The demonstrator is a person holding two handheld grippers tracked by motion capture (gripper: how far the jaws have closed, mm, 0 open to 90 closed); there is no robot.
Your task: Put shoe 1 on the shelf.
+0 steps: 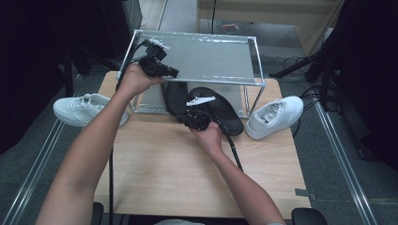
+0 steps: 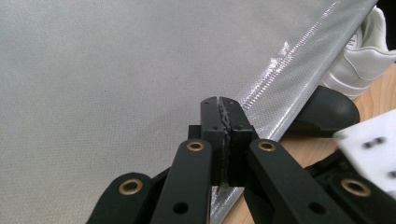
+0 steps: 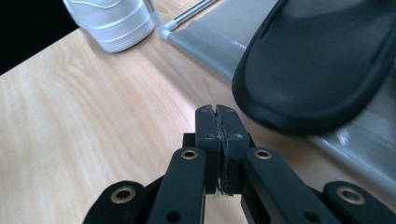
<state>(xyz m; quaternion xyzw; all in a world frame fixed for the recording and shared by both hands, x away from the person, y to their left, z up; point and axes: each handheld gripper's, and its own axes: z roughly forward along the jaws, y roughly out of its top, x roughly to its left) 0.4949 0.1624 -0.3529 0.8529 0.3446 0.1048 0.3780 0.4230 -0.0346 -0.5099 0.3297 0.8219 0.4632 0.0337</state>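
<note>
1. My right gripper has its jaws pressed flat together with nothing between them. Just ahead and to the right of their tips is the toe of a black slipper, near but not touching.
2. I judge I hold it low at the table so the jaws can open onto that slipper's edge. The slipper lies half on the rack's lower grey shelf, its toe hanging out over the wood.
3. My left gripper is likewise closed and empty, its tips over the front edge of the rack's upper shelf. I take it as parked there, out of the other's way.
4. Beyond it, below the shelf edge, a black slipper toe and a white sneaker show.
5. From above, a second black slipper lies beside the first, partly under the top shelf and my left gripper; how far back either reaches I cannot tell.
6. Another white sneaker sits left of the rack, partly behind my forearm.
</note>
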